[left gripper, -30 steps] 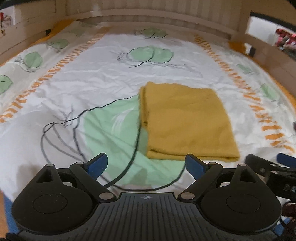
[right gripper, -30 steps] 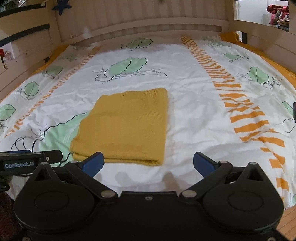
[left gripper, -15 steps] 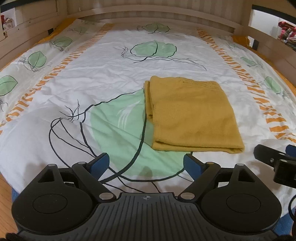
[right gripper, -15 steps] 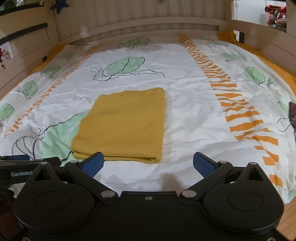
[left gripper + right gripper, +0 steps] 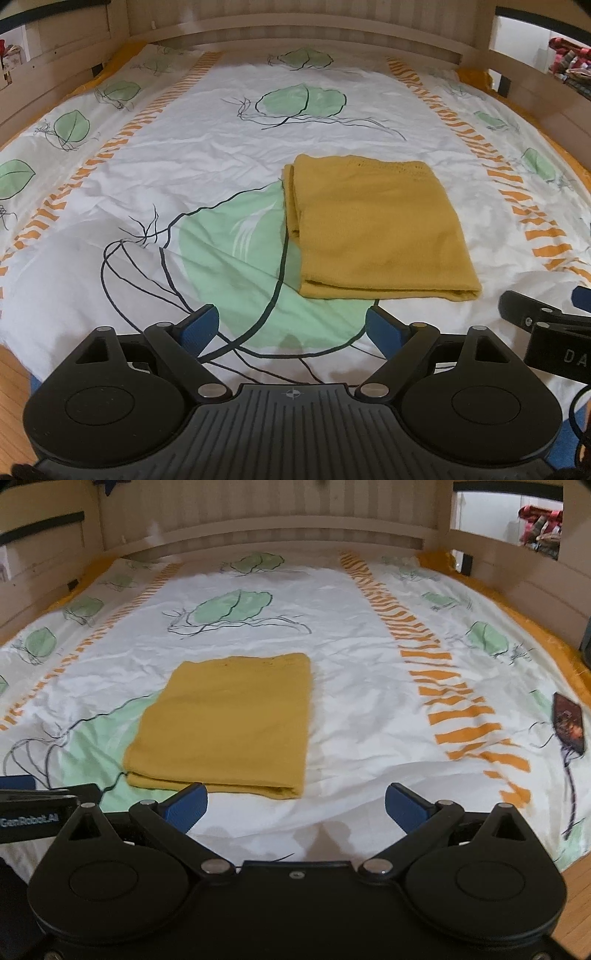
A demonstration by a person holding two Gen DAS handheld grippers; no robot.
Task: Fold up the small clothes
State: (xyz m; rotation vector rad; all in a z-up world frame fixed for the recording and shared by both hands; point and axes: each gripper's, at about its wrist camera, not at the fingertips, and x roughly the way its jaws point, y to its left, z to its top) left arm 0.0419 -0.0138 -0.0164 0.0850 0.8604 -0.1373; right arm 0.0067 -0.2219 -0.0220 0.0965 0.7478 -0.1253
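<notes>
Soft, light yellow garment (image 5: 380, 229) lies folded; pinch near corners; both hand-held grippers (image 5: 291, 326) (image 5: 295, 805) spread wide, empty

One folded mustard garment (image 5: 376, 229), two tools, one bedspread (image 5: 207, 147), one phone (image 5: 569, 723).

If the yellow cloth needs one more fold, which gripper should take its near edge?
Right, probably. The cloth has its near edge just ahead of the open right gripper, overlapping its span. From the open left gripper it sits off to the right.
</notes>
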